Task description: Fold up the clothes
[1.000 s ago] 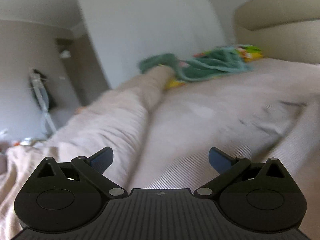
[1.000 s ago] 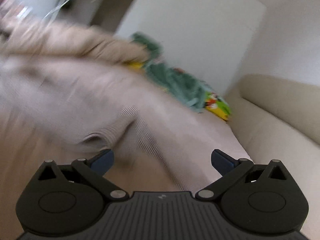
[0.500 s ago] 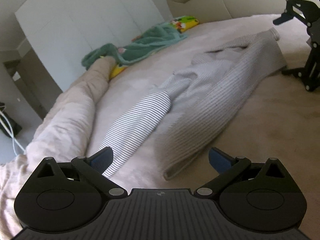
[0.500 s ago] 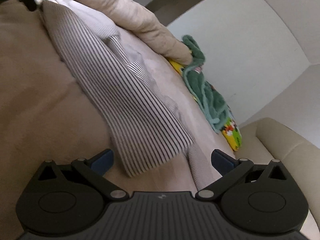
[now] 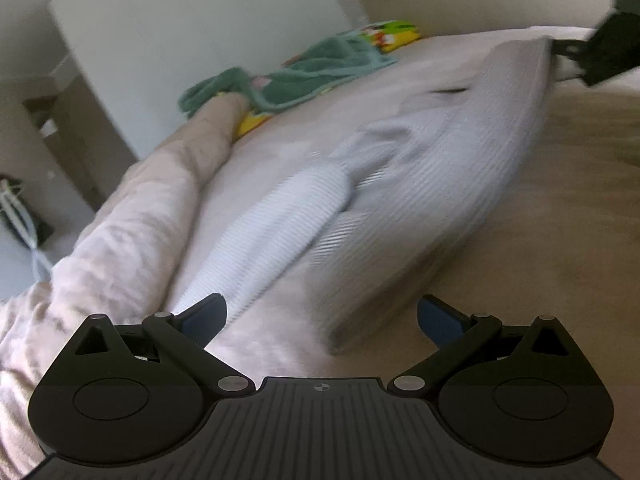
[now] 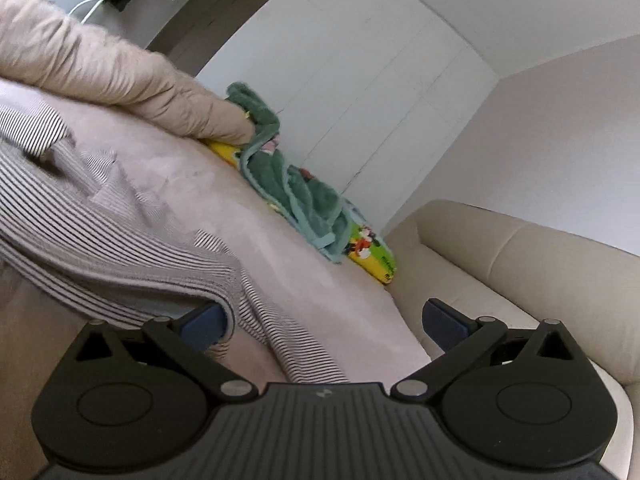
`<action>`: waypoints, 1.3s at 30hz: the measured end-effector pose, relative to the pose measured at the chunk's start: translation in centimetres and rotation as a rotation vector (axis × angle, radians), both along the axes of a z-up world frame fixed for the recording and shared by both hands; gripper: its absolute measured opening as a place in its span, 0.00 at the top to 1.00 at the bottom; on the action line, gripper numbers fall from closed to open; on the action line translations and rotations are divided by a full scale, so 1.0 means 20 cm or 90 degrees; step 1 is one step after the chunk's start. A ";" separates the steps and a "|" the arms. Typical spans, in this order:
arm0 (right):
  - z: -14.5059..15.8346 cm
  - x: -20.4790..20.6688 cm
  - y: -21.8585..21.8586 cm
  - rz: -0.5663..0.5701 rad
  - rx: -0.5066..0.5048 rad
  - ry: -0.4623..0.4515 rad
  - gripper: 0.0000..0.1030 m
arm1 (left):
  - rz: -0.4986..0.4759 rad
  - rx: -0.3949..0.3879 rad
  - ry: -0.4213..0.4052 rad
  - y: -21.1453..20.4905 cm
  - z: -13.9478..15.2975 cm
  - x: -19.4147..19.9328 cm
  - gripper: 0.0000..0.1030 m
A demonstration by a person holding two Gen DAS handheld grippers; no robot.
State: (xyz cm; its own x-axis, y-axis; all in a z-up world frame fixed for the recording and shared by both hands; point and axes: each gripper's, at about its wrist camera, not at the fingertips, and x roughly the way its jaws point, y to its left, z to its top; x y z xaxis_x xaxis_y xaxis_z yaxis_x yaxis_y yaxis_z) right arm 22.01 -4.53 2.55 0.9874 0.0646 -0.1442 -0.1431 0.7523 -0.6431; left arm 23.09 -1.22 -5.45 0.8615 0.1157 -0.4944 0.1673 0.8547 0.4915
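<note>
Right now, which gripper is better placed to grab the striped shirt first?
The right gripper, probably: its open jaws are already at the striped shirt, whose edge lies against one finger. The left gripper is also open, but the shirt's nearest edge lies ahead of its fingertips.

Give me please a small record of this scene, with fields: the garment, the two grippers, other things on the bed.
garment: striped shirt, spread out unfolded on the bed
left gripper: open, empty, near the shirt's lower edge
right gripper: open, shirt edge lies over its left finger, not clamped
other things: green towel, yellow printed item under it, beige duvet
backdrop: white wardrobe, cream headboard
</note>
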 end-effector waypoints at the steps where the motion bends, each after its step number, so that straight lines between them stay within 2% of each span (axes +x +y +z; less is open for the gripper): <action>1: -0.01 0.00 0.01 0.001 -0.004 0.003 0.00 | 0.023 0.003 -0.009 0.02 0.00 0.03 0.00; 3: -0.04 -0.01 0.02 0.003 -0.010 0.007 0.00 | 0.074 0.002 -0.027 0.08 0.02 0.09 0.00; 6: -0.08 0.04 0.02 -0.006 -0.003 0.009 0.00 | 0.127 -0.034 -0.037 0.18 0.08 0.17 0.00; 8: -0.11 0.06 0.03 -0.012 -0.014 0.023 0.00 | 0.137 -0.059 -0.023 0.23 0.09 0.21 0.00; 12: -0.15 0.10 0.04 -0.026 -0.030 0.034 0.00 | 0.127 -0.024 0.008 0.23 0.03 0.25 0.00; 14: -0.05 0.05 -0.02 -0.047 0.003 -0.004 0.00 | 0.120 -0.004 0.000 0.22 0.05 0.24 0.00; 17: 0.17 -0.15 -0.17 -0.066 0.077 -0.078 0.00 | 0.092 -0.045 -0.062 0.24 0.29 0.08 0.00; 18: 0.25 -0.23 -0.22 -0.074 0.101 -0.107 0.00 | 0.084 -0.043 -0.087 0.23 0.37 0.00 0.00; 20: 0.36 -0.42 -0.34 -0.138 0.119 -0.184 0.00 | 0.076 -0.027 -0.136 0.21 0.50 -0.16 0.00; 22: 0.43 -0.56 -0.48 -0.171 0.143 -0.188 0.00 | 0.095 0.017 -0.162 0.19 0.53 -0.31 0.00; 24: 0.48 -0.69 -0.62 -0.202 0.167 -0.190 0.00 | 0.117 0.022 -0.170 0.21 0.53 -0.46 0.00; 28: 0.45 -0.85 -0.76 -0.118 0.217 -0.040 0.00 | 0.155 -0.015 -0.136 0.31 0.48 -0.60 0.00; 31: 0.28 -0.88 -0.61 -0.029 0.163 0.074 0.00 | 0.173 -0.050 -0.101 0.37 0.45 -0.67 0.00; 34: 0.10 -0.87 -0.39 0.028 0.104 0.117 0.00 | 0.099 -0.089 -0.045 0.34 0.41 -0.66 0.00; 37: -0.05 -0.82 -0.18 0.062 0.056 0.143 0.00 | 0.062 -0.041 -0.019 0.24 0.31 -0.61 0.00; 39: -0.12 -0.76 -0.05 0.059 0.030 0.136 0.00 | 0.054 -0.021 -0.007 0.20 0.24 -0.59 0.00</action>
State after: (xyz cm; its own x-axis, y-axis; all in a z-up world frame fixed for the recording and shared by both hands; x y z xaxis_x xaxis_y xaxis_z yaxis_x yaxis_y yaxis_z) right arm 6.82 -5.52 0.17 0.9244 0.1647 -0.3439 -0.3418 0.7579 -0.5557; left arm 11.37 2.72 -0.60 0.8552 0.1717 -0.4891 0.0885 0.8813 0.4641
